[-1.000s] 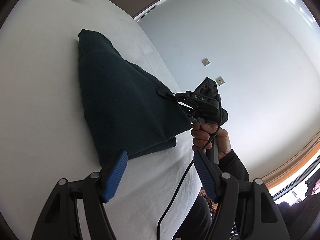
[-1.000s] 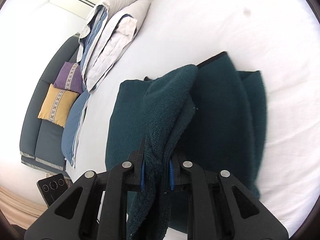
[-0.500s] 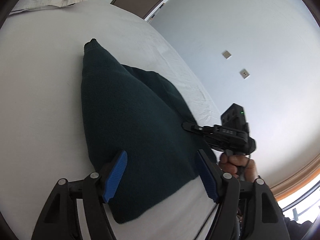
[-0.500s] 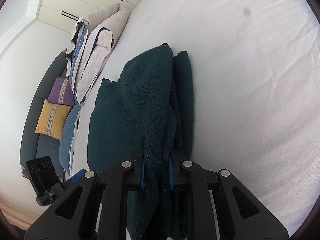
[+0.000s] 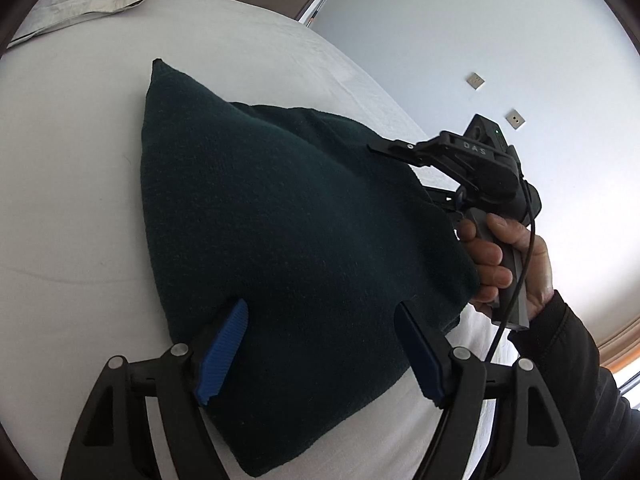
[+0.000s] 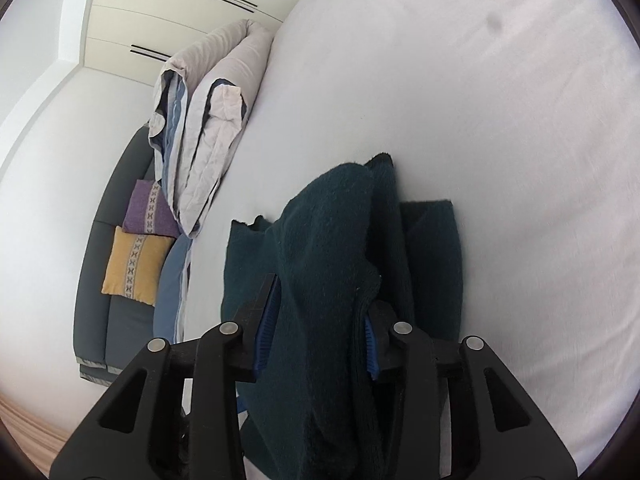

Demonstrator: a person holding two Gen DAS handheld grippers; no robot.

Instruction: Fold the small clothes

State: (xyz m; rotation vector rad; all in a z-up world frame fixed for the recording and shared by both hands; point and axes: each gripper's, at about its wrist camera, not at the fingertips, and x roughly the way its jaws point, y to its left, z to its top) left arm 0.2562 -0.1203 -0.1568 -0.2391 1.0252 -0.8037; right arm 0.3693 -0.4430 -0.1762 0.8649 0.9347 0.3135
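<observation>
Right claw [image 6: 316, 324], just opening, straddles the dark green cloth [image 6: 332, 264].

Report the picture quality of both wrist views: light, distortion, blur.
Left wrist view: strong fisheye bend, black vignette corners, even daylight, bright wall, the dark green garment nearly textureless, everything sharp. Right wrist view: the white bedsheet almost blown out, one dark smudge upper right, the garment's knit texture visible, no motion blur.

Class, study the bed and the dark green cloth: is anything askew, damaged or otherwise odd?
Nothing looks damaged. The dark green cloth is untidy: its top layer is bunched and raised between the right tool jaws, which have just been opening, and the layer edges beneath sit uneven on the white bed.
</observation>
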